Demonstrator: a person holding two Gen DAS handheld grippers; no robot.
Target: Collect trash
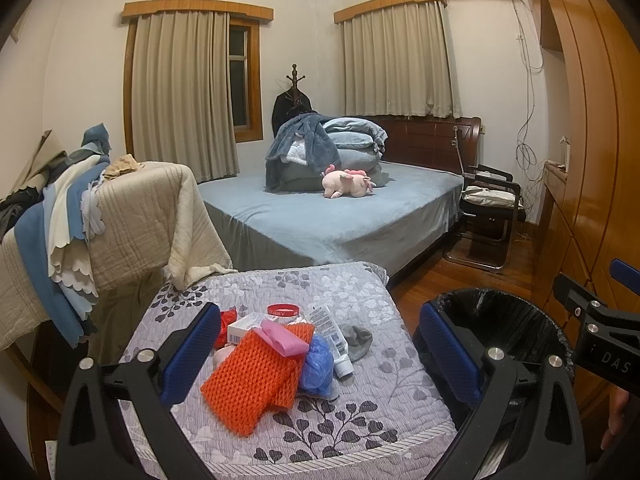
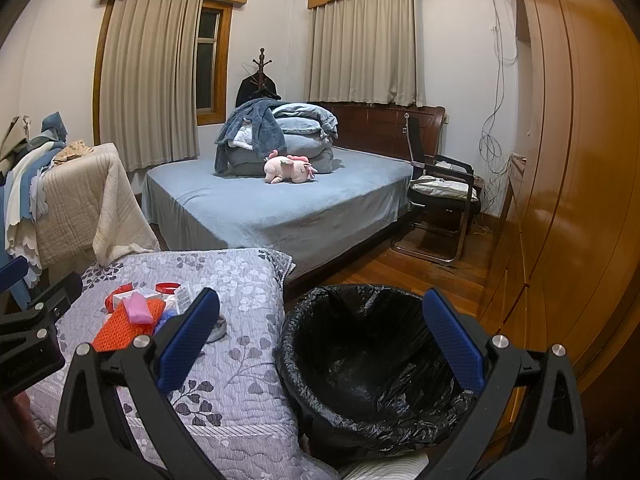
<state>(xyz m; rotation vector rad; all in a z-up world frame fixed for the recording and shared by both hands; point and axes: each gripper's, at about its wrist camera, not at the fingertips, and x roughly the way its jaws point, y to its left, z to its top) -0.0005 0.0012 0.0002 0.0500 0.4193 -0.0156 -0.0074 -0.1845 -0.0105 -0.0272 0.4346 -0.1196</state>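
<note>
Both grippers' fingers apart, empty. I drop left gripper (image 1: pixel 320 356) onto orange mesh (image 1: pixel 256 376), pinch top layer only, carry to bin (image 2: pixel 360 344).

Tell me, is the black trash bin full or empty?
Empty, as far as it shows. The trash bin has only its crinkly black liner inside, and the trash pile lies on the quilt beside it.

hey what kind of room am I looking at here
Most likely a home bedroom: a bed with folded bedding and a plush toy, curtained windows, and a long wooden wardrobe along the wall.
</note>
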